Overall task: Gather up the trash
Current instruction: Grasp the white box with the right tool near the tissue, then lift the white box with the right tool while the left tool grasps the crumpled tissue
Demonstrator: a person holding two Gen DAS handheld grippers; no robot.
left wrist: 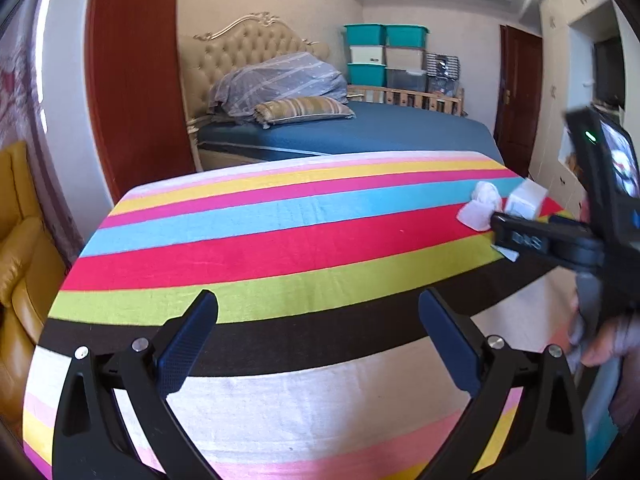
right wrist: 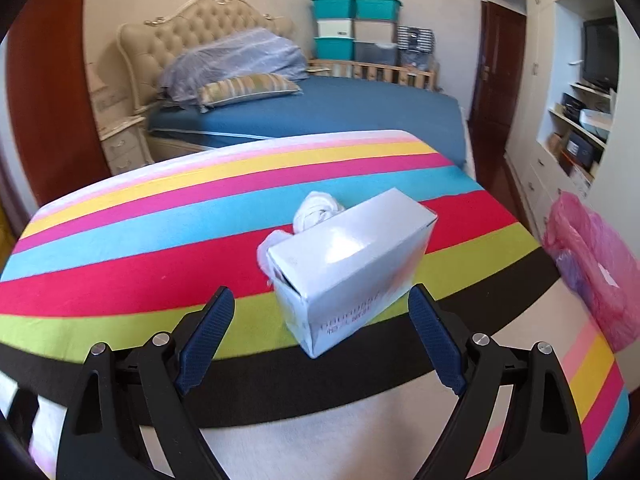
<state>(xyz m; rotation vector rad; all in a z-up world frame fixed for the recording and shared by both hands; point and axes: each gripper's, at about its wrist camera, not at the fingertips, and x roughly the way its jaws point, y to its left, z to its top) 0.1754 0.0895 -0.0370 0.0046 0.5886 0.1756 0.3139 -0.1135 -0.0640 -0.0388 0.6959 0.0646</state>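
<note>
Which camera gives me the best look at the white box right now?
The right wrist view: the box sits near and central between the open right tongs, its whole length visible. The left wrist view shows it only small at the far right, partly hidden behind the right tongs' finger.

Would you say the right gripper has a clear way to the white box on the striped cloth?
Probably yes: the right gripper is open, the white box lies just ahead between its fingers, and nothing stands between them.
</note>
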